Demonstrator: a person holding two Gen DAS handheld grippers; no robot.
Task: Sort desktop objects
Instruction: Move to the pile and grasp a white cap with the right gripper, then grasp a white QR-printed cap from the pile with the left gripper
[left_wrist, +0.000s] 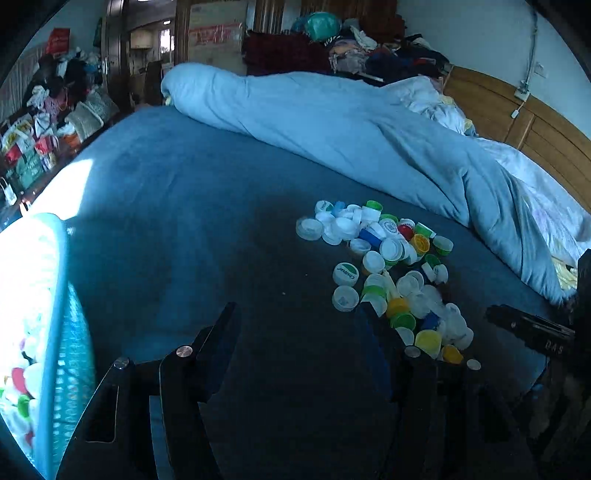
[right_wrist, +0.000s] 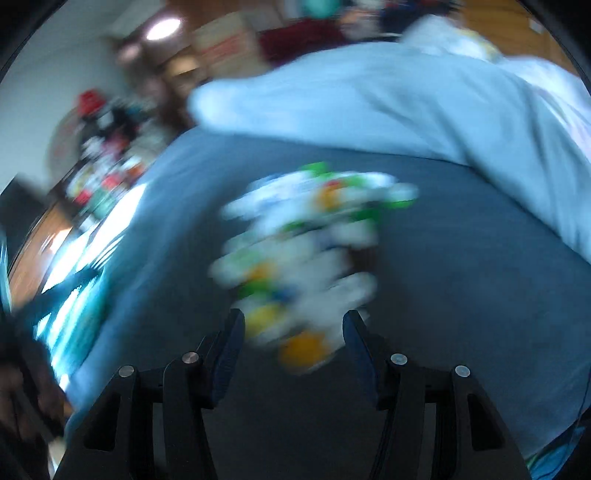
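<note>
A big pile of bottle caps (left_wrist: 384, 266) lies on the dark blue bed sheet (left_wrist: 184, 221). The caps are white, green, yellow, blue and red. The pile sits toward the right side of the bed, just beside the rolled-up light blue quilt (left_wrist: 332, 122) that runs along the far edge. One white cap with a green label (left_wrist: 346, 274) lies at the left edge of the pile.

At the left edge of the bed stands a teal plastic basket (left_wrist: 62, 332) with small holes in its wall. More caps lie inside it, white ones and some red and green.

The left gripper (left_wrist: 299, 314) hangs over a bare part of the sheet, between the basket and the pile. Its two black fingers are spread wide and hold nothing. Its right finger (left_wrist: 376, 325) is right at the near left edge of the pile.

The right gripper (right_wrist: 293, 321) is spread wide too, with nothing between its fingers. The right wrist view is very blurry. In it the pile of caps (right_wrist: 310, 243) sits just ahead of the fingertips, and a yellow cap (right_wrist: 303, 349) shows low between them. You cannot tell if a finger touches any cap.

Past the bed there is a wooden headboard (left_wrist: 517, 122) on the right and a heap of clothes (left_wrist: 369, 48) at the far end.
</note>
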